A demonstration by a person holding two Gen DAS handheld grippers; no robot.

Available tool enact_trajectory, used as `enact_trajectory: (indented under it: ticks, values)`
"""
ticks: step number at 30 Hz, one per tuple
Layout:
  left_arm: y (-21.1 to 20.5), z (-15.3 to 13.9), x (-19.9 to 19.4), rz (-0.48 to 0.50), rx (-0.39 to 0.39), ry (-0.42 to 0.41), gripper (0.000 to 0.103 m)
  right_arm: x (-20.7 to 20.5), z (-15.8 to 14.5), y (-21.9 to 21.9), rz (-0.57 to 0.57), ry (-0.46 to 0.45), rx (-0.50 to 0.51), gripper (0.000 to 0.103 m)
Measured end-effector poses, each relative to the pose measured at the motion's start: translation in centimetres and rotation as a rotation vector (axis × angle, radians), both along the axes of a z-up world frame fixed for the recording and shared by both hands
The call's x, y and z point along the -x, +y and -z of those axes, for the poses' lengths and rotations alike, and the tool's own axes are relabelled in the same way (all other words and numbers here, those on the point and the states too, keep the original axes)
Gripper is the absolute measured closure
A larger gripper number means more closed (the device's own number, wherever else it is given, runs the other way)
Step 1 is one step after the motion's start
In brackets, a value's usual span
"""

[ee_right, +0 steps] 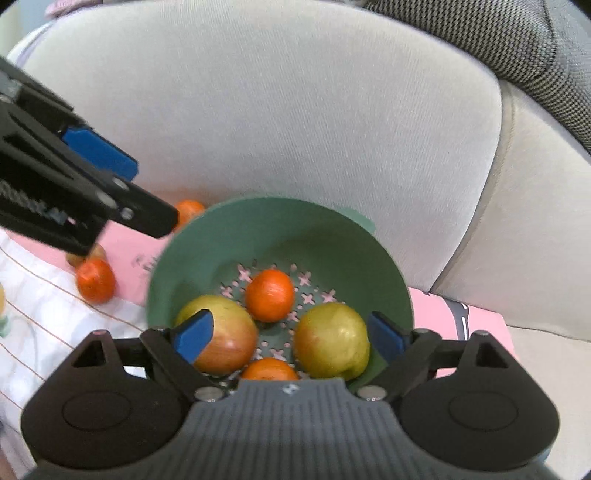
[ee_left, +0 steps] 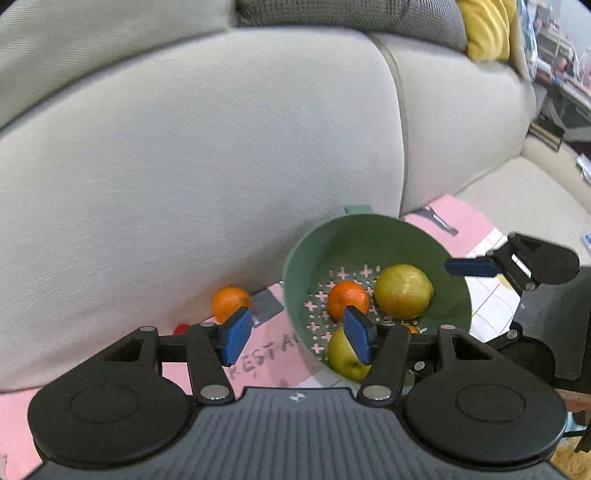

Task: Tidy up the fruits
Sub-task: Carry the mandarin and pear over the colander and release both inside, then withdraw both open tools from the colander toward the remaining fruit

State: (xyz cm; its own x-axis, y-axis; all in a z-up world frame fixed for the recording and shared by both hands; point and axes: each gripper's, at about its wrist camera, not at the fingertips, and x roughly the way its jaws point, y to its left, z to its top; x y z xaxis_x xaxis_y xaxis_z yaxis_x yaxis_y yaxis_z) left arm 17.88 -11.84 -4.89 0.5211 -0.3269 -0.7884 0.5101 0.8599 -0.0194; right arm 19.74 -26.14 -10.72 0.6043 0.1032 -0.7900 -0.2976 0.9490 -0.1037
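Note:
A green colander sits on a pink mat by the sofa. It holds two yellow-green apples and two oranges. In the left wrist view one apple and an orange show inside. A loose orange lies against the sofa, left of the colander. Another orange lies on the cloth at left. My left gripper is open and empty, between the loose orange and the colander. My right gripper is open and empty over the colander's near rim.
The grey sofa cushion rises right behind the fruit. A pink printed mat and a white checked cloth cover the seat. A yellow pillow lies far right. The right gripper shows in the left wrist view.

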Motion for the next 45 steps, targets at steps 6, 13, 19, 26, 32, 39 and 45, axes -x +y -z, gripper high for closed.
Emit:
enact_trajectory:
  ticks: [6, 13, 19, 26, 32, 39, 45]
  values:
    - [2.9, -1.9, 2.8, -0.054, 0.023, -0.066, 0.036, 2.4, -1.8, 1.5, 0.033, -0.042, -0.099, 0.015]
    - [6.3, -2.9, 5.9, -0.107, -0.044, -0.143, 0.036, 5.2, -2.1, 4.8, 0.015, -0.038, -0.175, 0.014]
    - [9.9, -3.8, 7.2, -0.173, -0.063, -0.192, 0.036, 7.1, -2.2, 8.4, -0.055, -0.032, -0.162, 0.014]
    - [14.8, -5.3, 7.0, -0.260, -0.139, -0.245, 0.036, 7.1, -1.9, 10.8, -0.092, -0.011, -0.165, 0.013]
    - [17.6, -5.9, 5.8, -0.275, -0.318, -0.295, 0.036, 6.8, -1.9, 12.1, -0.105, -0.032, -0.170, 0.009]
    - [18.2, -3.9, 4.4, -0.219, -0.339, -0.254, 0.036, 6.3, -0.8, 12.7, -0.100, -0.036, -0.188, 0.023]
    - [17.1, 0.7, 4.0, -0.127, -0.112, -0.129, 0.036, 5.7, 0.4, 13.5, -0.129, -0.053, -0.169, 0.038]
